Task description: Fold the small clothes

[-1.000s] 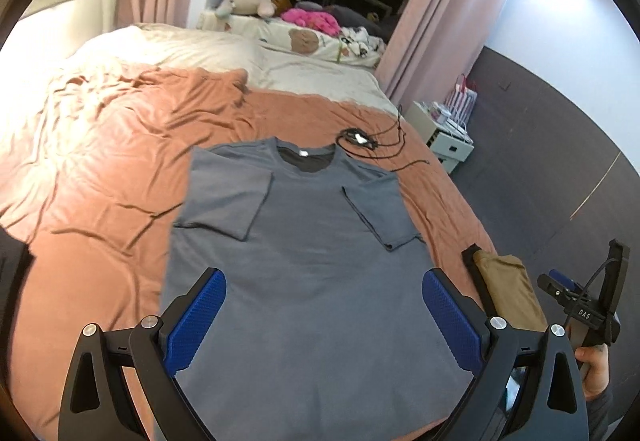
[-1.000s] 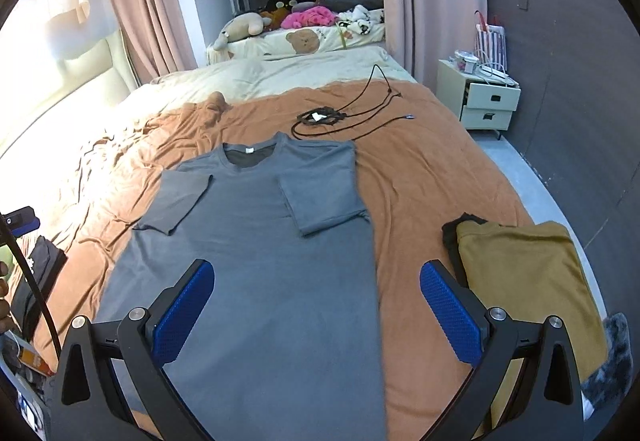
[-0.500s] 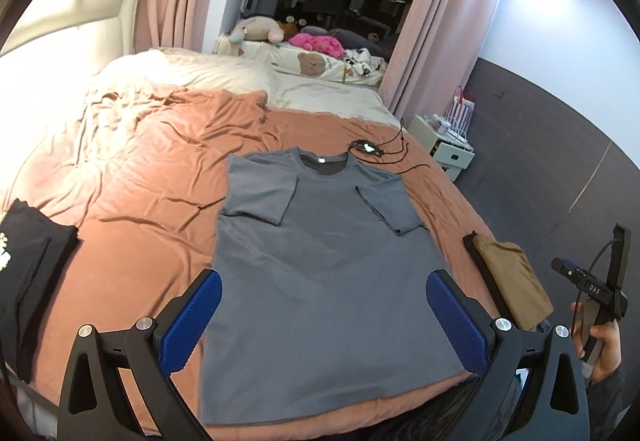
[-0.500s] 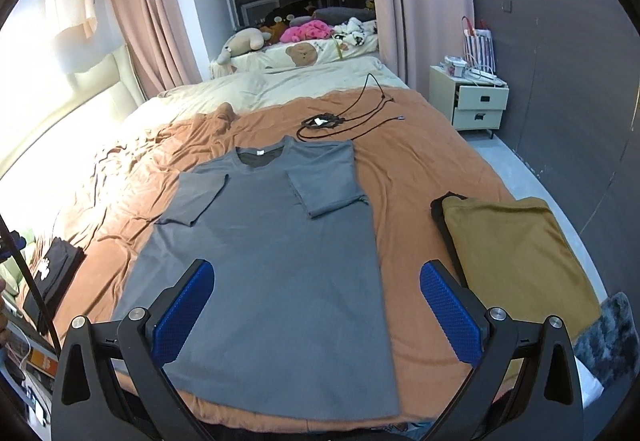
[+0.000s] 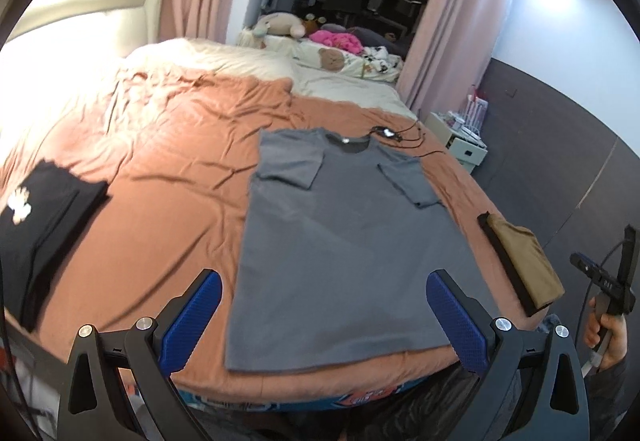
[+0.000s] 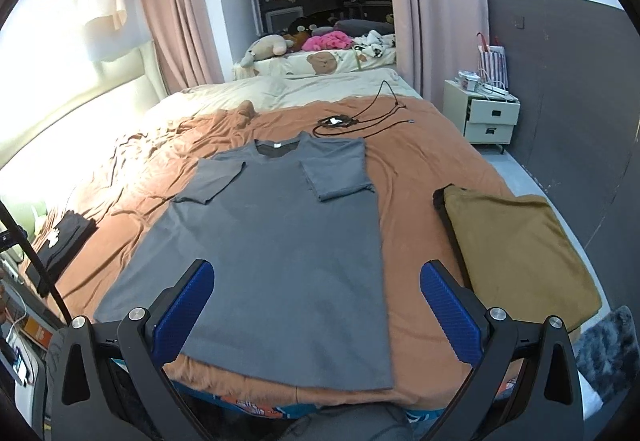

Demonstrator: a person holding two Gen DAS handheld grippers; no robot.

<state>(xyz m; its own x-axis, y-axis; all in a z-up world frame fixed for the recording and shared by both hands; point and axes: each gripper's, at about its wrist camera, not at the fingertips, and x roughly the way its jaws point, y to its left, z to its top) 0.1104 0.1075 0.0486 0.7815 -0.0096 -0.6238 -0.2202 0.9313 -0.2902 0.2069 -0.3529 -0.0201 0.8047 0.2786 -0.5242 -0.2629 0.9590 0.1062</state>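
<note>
Bed (image 6: 420, 161), pink curtains (image 6: 176, 21), nightstand (image 6: 486, 117)

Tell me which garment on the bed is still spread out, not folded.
The grey T-shirt in the middle: only its sleeves are turned in. The black shirt and the tan garment lie folded at the sides.

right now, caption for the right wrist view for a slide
Open right hand-held gripper above a grey T-shirt, sleeves folded in, on the bed.
</note>
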